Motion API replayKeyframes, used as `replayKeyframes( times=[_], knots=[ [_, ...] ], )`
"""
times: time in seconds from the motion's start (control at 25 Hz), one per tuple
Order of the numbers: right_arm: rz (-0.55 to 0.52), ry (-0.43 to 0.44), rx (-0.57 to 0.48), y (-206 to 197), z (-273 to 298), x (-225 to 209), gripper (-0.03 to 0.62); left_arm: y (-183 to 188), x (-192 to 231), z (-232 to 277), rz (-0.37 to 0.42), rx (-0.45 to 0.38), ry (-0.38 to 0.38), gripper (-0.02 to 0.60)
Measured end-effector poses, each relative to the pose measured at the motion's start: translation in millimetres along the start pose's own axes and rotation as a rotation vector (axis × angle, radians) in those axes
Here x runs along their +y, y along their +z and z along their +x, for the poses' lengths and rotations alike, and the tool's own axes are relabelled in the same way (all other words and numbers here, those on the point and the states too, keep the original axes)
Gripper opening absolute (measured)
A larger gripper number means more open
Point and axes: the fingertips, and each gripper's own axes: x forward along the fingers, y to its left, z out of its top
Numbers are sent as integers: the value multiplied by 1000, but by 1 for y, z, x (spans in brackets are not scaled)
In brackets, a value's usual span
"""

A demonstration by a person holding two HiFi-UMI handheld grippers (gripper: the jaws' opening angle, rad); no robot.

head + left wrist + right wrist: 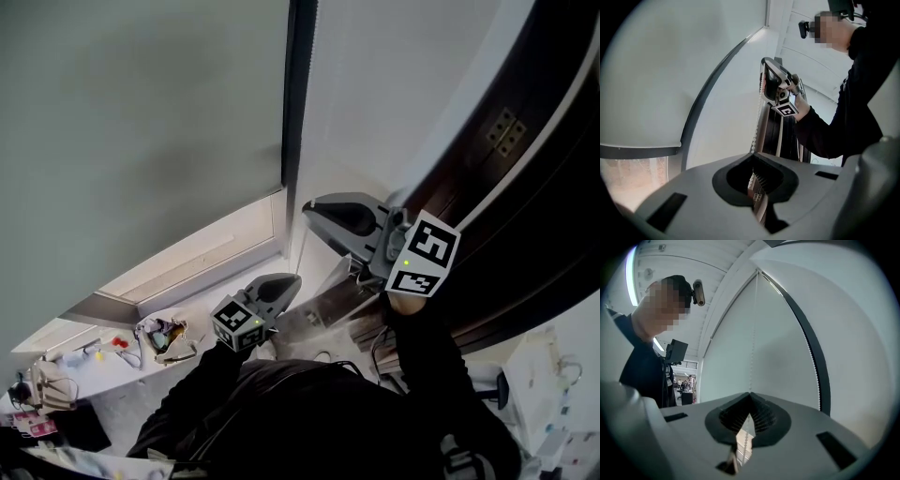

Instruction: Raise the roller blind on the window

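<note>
The grey roller blind (141, 141), a smooth matte fabric sheet, is hanging over most of the window, its dark bottom rail (98, 306) sitting just above a pale strip of uncovered window (202, 251). Along the blind's right edge a thin white bead chain (754, 140) is running upright beside a dark side channel (298, 94). The left hand-held gripper (286, 283), moulded in grey plastic, is clenching that chain low down, the beads passing between its ribbed pads. The right hand-held gripper (311, 211) is clamping the same chain higher up (its own view is showing the beads pinched between its closed jaws). Each is carrying a marker cube (424, 255) printed with bold black-and-white square patterns. A person in black sleeves (187, 398) is holding both. To the right a dark brown wooden panel (525, 206) is standing, bearing a brass-coloured hinge (506, 131). At lower left a white table (103, 370) is carrying small cluttered items, too small to identify.
</note>
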Motion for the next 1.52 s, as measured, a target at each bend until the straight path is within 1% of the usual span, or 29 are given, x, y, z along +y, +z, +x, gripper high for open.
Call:
replayKeyframes(
  times=[0.04, 0.16, 0.24, 0.32, 0.4, 0.48, 0.6, 0.72, 0.8, 0.84, 0.92, 1.0, 1.08, 1.28, 1.36, 1.4, 1.44, 1.52],
  knots=[
    [-6, -1, 1, 0, 1, 1, 5, 1, 0, -2, 6, 7, 6, 6],
    [-38, -13, 5, 0, 4, 2, 5, 5, 3, -7, 73, 18, 28, 13],
    [-66, -33, -1, 0, 4, 2, 5, 19, 9, -14, 60, -21, 44, 60],
    [-68, -39, -18, 0, 4, 4, 5, 37, 12, -21, 52, -74, 49, 64],
    [-60, -42, -30, -3, 3, 3, 5, 58, 15, -24, 67, -110, 51, 64],
    [-57, -45, -15, -12, 4, -1, 5, 82, 15, -27, 79, -143, 58, 64],
    [-41, -52, 67, -51, 10, -4, 5, 122, 11, -33, 92, -193, 64, 64],
    [42, -46, 162, -120, 13, -6, 5, 146, 3, -34, 140, -202, 52, 75],
    [120, -31, 201, -166, 11, -4, 5, 149, -3, -28, 178, -177, 35, 99],
    [158, -21, 201, -183, 10, -2, 5, 149, -5, -23, 197, -160, 31, 108],
    [192, -4, 184, -201, 10, 3, 5, 145, -6, -16, 226, -124, 33, 121],
    [157, 3, 170, -203, 11, 10, 5, 140, -6, -10, 238, -92, 31, 123],
    [119, 11, 158, -201, 12, 17, 5, 139, -8, -7, 237, -82, 25, 123],
    [139, 15, 109, -200, 7, 19, 5, 144, -12, -9, 238, -96, 16, 118],
    [147, 25, 101, -199, 7, 23, 5, 145, -14, -10, 230, -98, 8, 64],
    [150, 27, 100, -200, 6, 25, 5, 145, -16, -10, 226, -95, -2, 49],
    [151, 23, 100, -201, 6, 26, 5, 144, -18, -10, 221, -90, -15, 20],
    [146, 13, 97, -201, 4, 25, 5, 141, -21, -10, 200, -76, -41, 8]
  ],
)
